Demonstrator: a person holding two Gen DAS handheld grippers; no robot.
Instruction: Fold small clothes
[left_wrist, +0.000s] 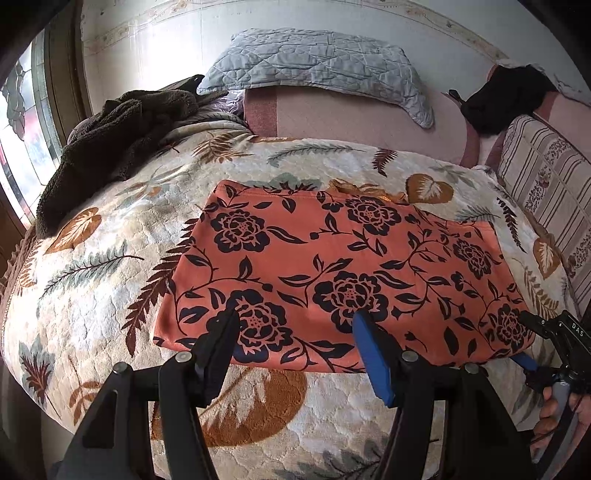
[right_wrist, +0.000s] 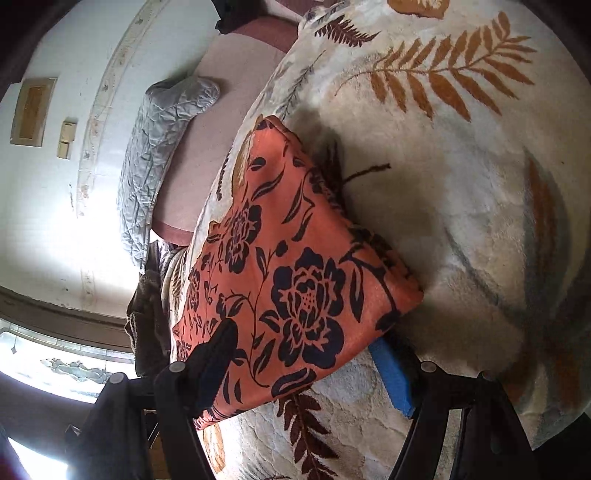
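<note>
An orange garment (left_wrist: 332, 266) with black flowers lies folded flat in a rectangle on the leaf-patterned blanket (left_wrist: 110, 258). My left gripper (left_wrist: 291, 321) hovers over its near edge, jaws open, with nothing pinched between the black finger and the blue pad. In the right wrist view the garment (right_wrist: 295, 258) has its near right corner between the jaws of my right gripper (right_wrist: 303, 339). The black finger is above the cloth and the blue pad (right_wrist: 391, 373) sits below its edge, wide apart. The right gripper (left_wrist: 526, 339) also shows at the garment's right corner, held by a hand (left_wrist: 550, 413).
A dark brown fleece (left_wrist: 110, 140) is heaped at the back left by a window (left_wrist: 22, 147). A grey quilted pillow (left_wrist: 317, 66) leans on the wall. A black item (left_wrist: 506, 99) and a striped cushion (left_wrist: 546, 206) lie at the right.
</note>
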